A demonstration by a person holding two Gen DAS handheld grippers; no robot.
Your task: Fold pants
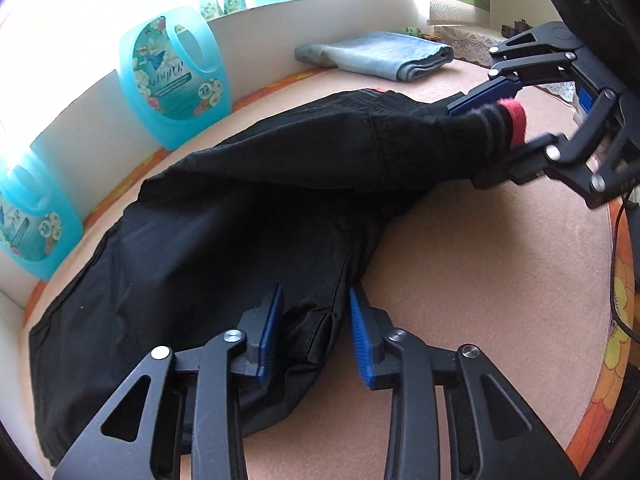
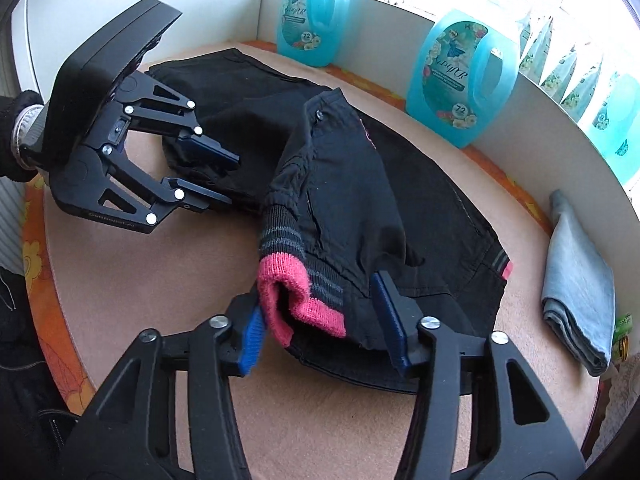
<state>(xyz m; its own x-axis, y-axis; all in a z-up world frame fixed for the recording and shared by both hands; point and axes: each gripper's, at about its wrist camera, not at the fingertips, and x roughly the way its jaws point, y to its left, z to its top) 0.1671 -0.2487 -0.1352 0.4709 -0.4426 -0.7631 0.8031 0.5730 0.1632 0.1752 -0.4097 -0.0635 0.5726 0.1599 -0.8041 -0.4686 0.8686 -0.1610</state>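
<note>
Left gripper (image 1: 312, 332) points steeply down, blue pads (image 1: 268, 332) partly apart with dark cloth bunched between them. Right gripper (image 2: 320, 320) also tilts down, jaws wider, straddling a knitted cuff; pad contact cannot be told. A dark-gloved hand (image 2: 16, 136) holds the left gripper's handle.

**Black pants half-lifted on the pink desk**

The black cotton pants with a ribbed, grey-striped pink-edged waistband (image 2: 340, 200) lie spread across the pale pink desk (image 2: 160, 280), their legs stretched flat toward the white back wall. The waistband end (image 1: 492, 128) is bunched and raised off the surface, its pink knit edge folded over on itself and turned outward. A metal button shows near the top of the raised part. The other pink corner of the waistband stays flat on the desk. The crotch seam area (image 1: 316, 312) lies rumpled near the desk's front.
</note>
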